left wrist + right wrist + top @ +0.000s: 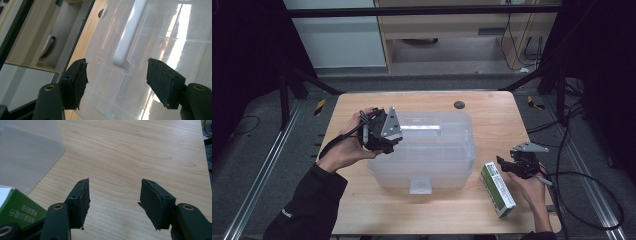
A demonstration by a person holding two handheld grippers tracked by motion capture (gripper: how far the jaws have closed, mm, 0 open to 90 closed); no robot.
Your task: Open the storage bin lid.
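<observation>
While the clear plastic box (427,150) sat with its lid on in the middle of the wooden table (492,110), nothing definite could be made out inside it; faint divider lines showed through the lid, and whether any compartment held something could not be told. A white handle (419,127) lay flat along the top of the lid, and a white latch (419,186) hung at the box's near edge.

At the box's left end the left gripper (384,135) hovered over the lid, held in the person's left hand (347,147). In the left gripper view its two black jaws stood wide apart with nothing between the pads, and the near end of the handle (125,45) lay just beyond them, roughly centred in the gap, apart from both pads.

To the right of the box a green and white carton (498,189) lay flat on the table. The right gripper (517,167) hung just beside the carton's far end. In the right gripper view its jaws stood partly open over bare wood, gripping nothing; the carton's green corner (17,207) lay outside the left jaw, and a corner of the box (27,152) showed farther off.
</observation>
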